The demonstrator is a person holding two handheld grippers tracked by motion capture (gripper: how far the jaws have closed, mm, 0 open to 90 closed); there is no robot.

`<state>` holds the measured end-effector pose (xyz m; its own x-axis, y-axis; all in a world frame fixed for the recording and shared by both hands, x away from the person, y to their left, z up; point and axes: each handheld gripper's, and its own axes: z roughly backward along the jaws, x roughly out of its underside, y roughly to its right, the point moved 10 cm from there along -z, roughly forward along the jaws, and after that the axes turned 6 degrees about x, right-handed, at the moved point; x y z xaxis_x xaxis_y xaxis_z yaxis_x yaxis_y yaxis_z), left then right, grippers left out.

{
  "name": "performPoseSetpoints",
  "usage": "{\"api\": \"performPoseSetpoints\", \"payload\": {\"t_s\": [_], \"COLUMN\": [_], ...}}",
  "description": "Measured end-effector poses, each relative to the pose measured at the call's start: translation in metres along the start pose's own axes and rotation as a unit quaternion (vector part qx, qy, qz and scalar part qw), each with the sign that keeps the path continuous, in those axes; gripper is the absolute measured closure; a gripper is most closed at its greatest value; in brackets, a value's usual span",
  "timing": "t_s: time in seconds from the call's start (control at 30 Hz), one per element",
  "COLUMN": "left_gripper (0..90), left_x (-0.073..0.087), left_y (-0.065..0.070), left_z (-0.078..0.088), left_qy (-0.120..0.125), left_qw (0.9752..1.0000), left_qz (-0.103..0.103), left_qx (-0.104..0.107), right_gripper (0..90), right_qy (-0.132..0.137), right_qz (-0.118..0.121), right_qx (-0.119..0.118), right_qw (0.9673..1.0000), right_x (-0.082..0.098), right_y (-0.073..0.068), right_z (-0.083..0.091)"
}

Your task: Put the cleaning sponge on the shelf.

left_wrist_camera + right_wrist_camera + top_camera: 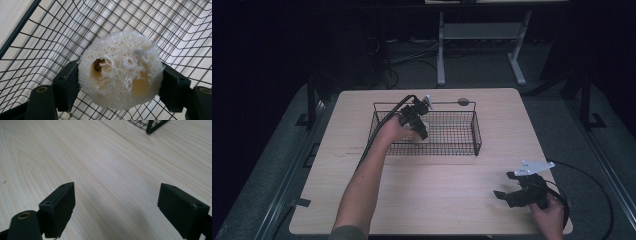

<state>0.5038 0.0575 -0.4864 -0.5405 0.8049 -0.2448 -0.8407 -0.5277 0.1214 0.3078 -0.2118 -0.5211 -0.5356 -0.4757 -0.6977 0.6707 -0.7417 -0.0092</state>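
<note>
Your left claw (117,82) is clamped on the pale loofah sponge (120,71), holding it inside the black wire basket (475,131) at the upper middle of the high view. Your right claw (116,207) stands with its jaws wide apart over the bare wooden counter (105,170), at the lower right of the high view.

The right tongs (116,207) hang just over the pale wood-grain surface (105,162), their two black jaws spread wide with bare wood between them. A corner of a black wire basket (149,125) sits on the surface farther ahead.
</note>
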Motion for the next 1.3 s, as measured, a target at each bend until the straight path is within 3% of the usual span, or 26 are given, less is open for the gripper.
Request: {"api": "performPoseSetpoints", "payload": {"t_s": [0.17,0.5,1.3], "left_gripper": [22.7,20.0,19.9], "left_x": [0.000,0.002,0.007], "left_y": [0.001,0.001,0.010], "left_z": [0.002,0.013,0.032], "left_qy": [0.004,0.015,0.024], "left_qw": [1.0000,0.9999,0.9994], "left_qz": [-0.003,-0.006,-0.022], "left_qx": [0.006,-0.003,-0.011], "right_gripper": [14.2,14.2,14.2], "right_qy": [0.000,0.000,-0.002], "right_qz": [-0.001,-0.004,0.002], "right_qx": [0.001,0.004,0.002], "right_qw": [1.0000,1.0000,1.0000], "right_x": [0.000,0.000,-0.002], "right_y": [0.000,0.001,-0.005], "right_z": [0.000,0.001,-0.001]}}
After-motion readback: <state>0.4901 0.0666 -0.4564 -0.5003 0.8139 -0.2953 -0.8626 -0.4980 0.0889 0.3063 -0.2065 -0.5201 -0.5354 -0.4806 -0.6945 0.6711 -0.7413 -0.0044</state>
